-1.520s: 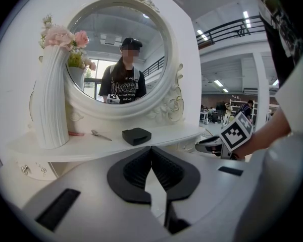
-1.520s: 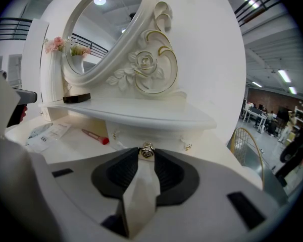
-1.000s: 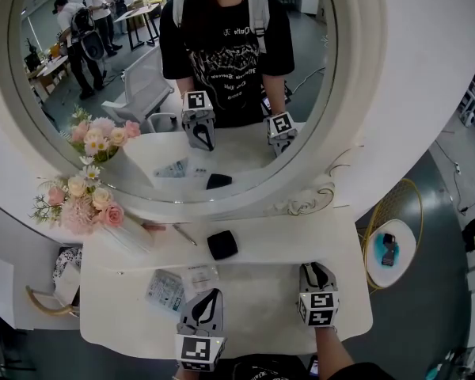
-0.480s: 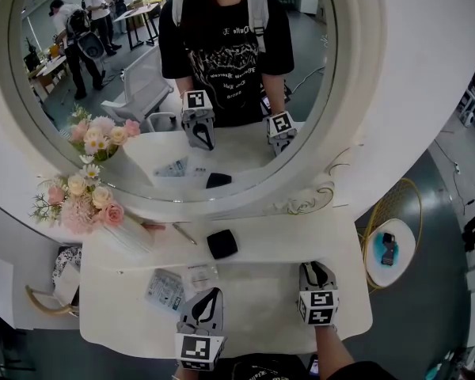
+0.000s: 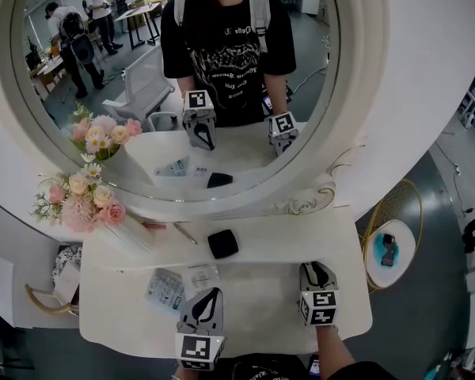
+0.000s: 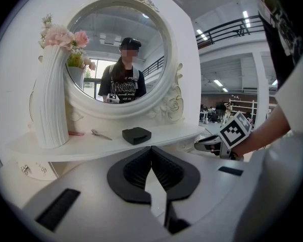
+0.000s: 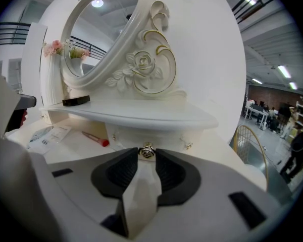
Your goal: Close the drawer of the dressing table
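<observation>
Your right gripper had just eased slightly wider, its tips narrowly flanking, perhaps gripping, the knob of the drawer under the shelf. The drawer lay straight ahead, its front running crosswise, bare table before it. Your left gripper, shut and empty, sat farther from the shelf.

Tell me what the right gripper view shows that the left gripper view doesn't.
Only the right gripper view: the drawer knob pinched by the right gripper, its jaws just eased slightly wider, plus a red-capped tube and paper packets. Only the left gripper view: the shut left gripper, a person's reflection, a small metal tool. Both: the mirror, black case and vase of flowers.
</observation>
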